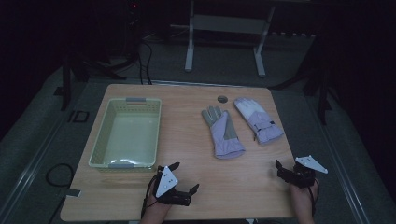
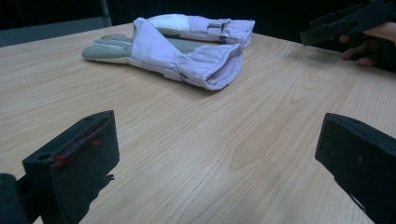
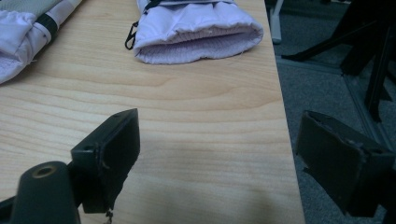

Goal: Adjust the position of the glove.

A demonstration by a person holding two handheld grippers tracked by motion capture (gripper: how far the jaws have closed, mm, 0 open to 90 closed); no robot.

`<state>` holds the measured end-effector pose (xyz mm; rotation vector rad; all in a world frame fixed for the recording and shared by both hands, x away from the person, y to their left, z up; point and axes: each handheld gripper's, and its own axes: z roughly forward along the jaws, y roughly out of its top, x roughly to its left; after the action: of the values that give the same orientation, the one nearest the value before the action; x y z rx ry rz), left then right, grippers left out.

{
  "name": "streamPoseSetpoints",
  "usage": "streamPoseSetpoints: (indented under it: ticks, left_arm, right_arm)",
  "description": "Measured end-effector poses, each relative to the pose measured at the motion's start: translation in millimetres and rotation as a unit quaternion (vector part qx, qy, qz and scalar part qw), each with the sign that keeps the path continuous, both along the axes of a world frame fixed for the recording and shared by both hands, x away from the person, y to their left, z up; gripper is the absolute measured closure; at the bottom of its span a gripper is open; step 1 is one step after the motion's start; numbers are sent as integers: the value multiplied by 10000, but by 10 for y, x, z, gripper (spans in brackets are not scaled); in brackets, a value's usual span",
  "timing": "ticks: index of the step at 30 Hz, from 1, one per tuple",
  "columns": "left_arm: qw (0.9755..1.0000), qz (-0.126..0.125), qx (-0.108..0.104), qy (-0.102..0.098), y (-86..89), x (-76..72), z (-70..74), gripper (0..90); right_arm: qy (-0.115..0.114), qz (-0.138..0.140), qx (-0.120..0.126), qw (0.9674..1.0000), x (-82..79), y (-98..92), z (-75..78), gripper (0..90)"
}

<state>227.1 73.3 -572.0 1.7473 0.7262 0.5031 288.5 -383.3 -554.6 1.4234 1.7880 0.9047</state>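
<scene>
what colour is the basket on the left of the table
The basket is pale green with grey handles at its two short ends; the high view shows it best.

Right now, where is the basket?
In the high view the pale green basket sits on the left half of the table, left of the two gloves, just beyond the left gripper.

Gloves: you've got two on the table, the palm-up glove (image 1: 223, 132) and the glove on the right (image 1: 258, 120), lying side by side.
Baskets: one, the pale green basket (image 1: 126, 133) over on your left.
Grippers: two in your hands, left gripper (image 1: 182, 178) and right gripper (image 1: 283, 168).
Table holes: one round grommet (image 1: 222, 99) at the far edge.
</scene>
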Motion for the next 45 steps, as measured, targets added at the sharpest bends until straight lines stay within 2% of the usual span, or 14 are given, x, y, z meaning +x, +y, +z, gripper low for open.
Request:
streamPoseSetpoints:
  ticks: [10,14,17,20,21,24,25,26,27,29,36,37,41,45]
  left_arm:
    - [10000,9,-4,33,0,7,1,0]
    - [10000,1,20,13,-4,3,2,0]
    - [10000,1,16,9,-4,1,1,0]
    - [10000,0,24,6,-5,0,2,0]
    - [10000,-1,29,3,-6,0,2,0]
    - [10000,-2,28,5,-5,0,2,0]
    - [10000,-9,28,13,-3,3,2,0]
    - [10000,-9,28,13,-3,3,2,0]
    - [10000,-5,27,13,-4,2,2,0]
    - [10000,-4,33,9,-5,1,2,0]
    - [10000,-9,9,13,-3,5,2,0]
    - [10000,-23,-9,40,1,8,2,0]
    - [10000,-33,-26,51,3,10,1,0]
    - [10000,-38,-12,42,2,10,2,0]
  right_arm:
    - [89,252,29,9996,-29,41,43,133]
    - [116,290,47,9995,-27,43,150,133]
    - [89,303,169,9994,-28,34,310,134]
    - [78,314,148,9994,-22,37,402,134]
    - [57,363,232,9991,-14,39,507,135]
    - [28,394,291,9988,6,44,612,134]
    - [-12,420,310,9986,25,58,715,134]
    - [-12,420,310,9986,25,58,715,134]
    - [-63,448,326,9984,44,71,813,134]
    - [-65,505,349,9981,72,92,899,134]
    - [-136,678,319,9971,159,213,1094,134]
    - [-107,794,347,9962,200,261,1147,134]
    - [-61,847,349,9958,260,355,1234,131]
    - [-82,851,234,9961,306,451,1298,120]
